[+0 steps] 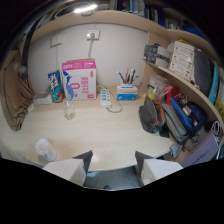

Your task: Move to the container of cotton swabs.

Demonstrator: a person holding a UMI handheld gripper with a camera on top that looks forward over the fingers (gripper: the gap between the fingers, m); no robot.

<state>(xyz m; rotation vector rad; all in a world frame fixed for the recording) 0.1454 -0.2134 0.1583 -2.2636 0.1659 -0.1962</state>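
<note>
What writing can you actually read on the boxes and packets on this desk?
None can be read.
Pink box by the wall: print too blurred.
Blue packet beside it: blurred.
White boxes on the shelf: too small.
Gripper is open, with nothing between its fingers.
</note>
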